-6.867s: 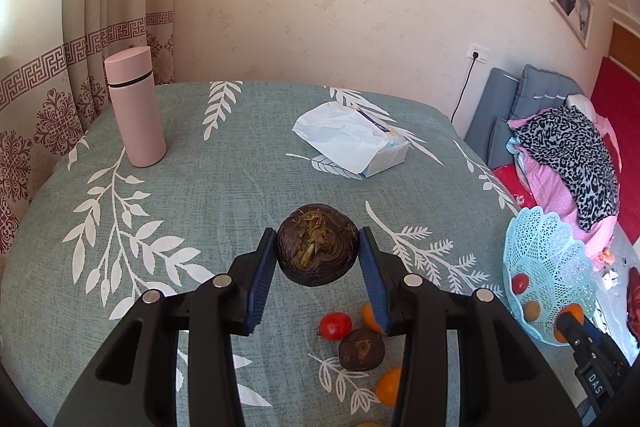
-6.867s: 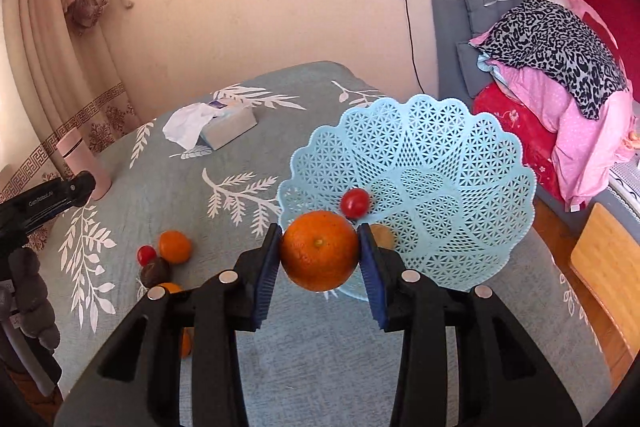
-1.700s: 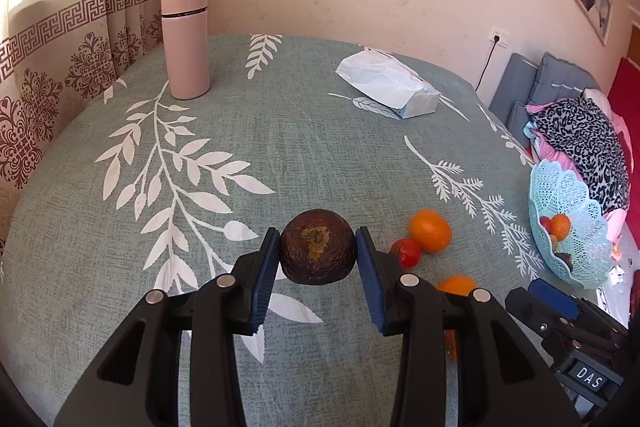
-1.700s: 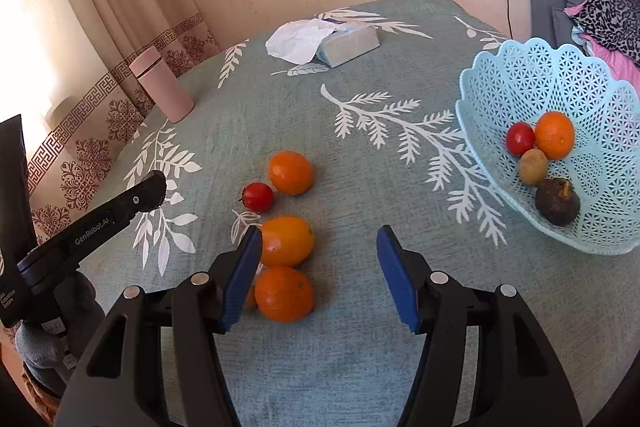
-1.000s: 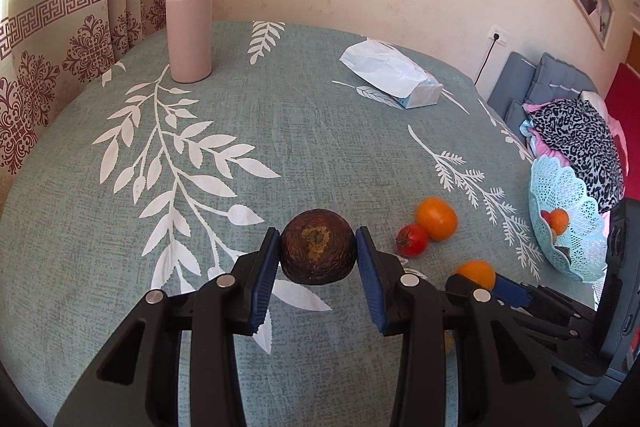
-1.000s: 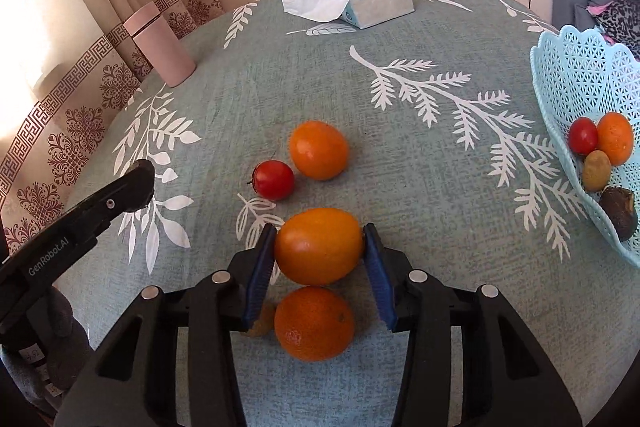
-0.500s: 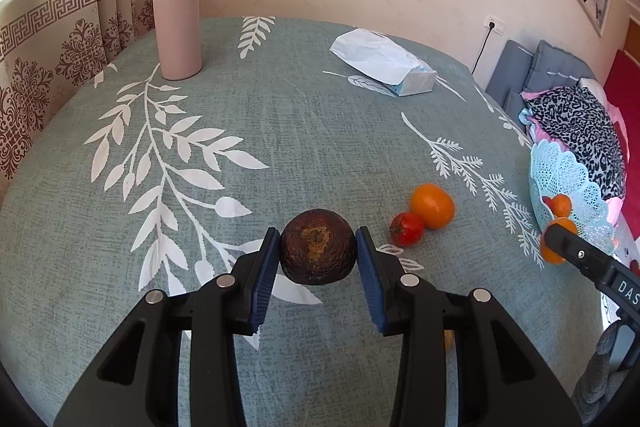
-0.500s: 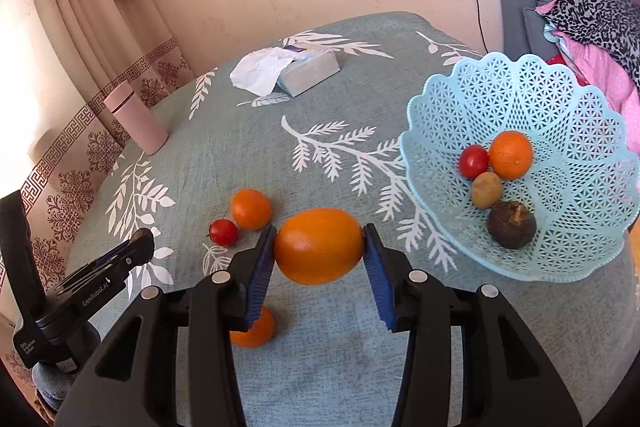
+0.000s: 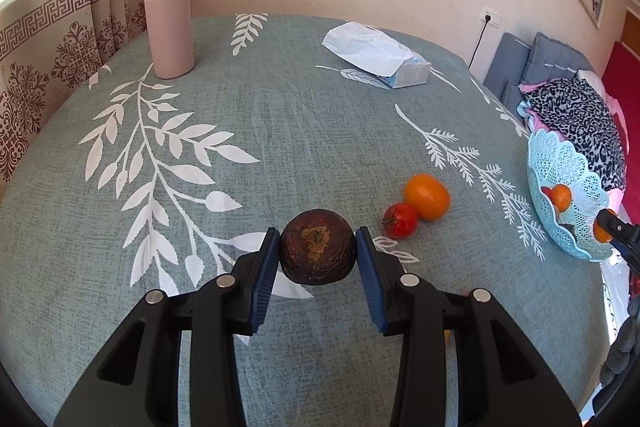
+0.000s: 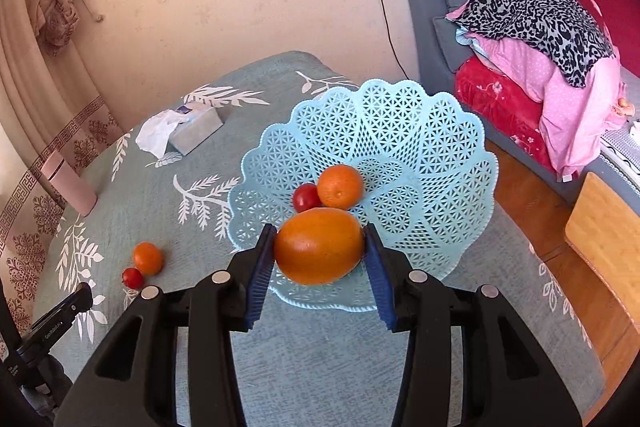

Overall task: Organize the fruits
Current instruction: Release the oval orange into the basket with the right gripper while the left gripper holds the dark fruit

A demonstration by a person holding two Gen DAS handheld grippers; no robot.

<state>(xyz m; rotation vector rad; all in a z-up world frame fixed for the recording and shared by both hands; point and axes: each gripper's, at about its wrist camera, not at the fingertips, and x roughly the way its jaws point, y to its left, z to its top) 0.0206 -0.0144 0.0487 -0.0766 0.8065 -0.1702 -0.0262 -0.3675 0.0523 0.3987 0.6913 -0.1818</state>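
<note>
- Flask (image 9: 168, 23) — smooth pink cylinder, upright at the counter's (image 9: 280, 131) far left; the cloth is woven grey-green with white leaf prints.
- Left gripper (image 9: 317, 254) clamped on a dark, rough, round fruit (image 9: 317, 251); "GenRobot.AI" is printed on its body.
- Tomato (image 9: 401, 220) touching an orange (image 9: 426, 196) on the cloth.
- Right gripper (image 10: 319, 247) clamped on a glossy oval orange fruit (image 10: 319, 246), in front of the pale-blue lattice basket (image 10: 420, 155) — scalloped plastic.
</note>
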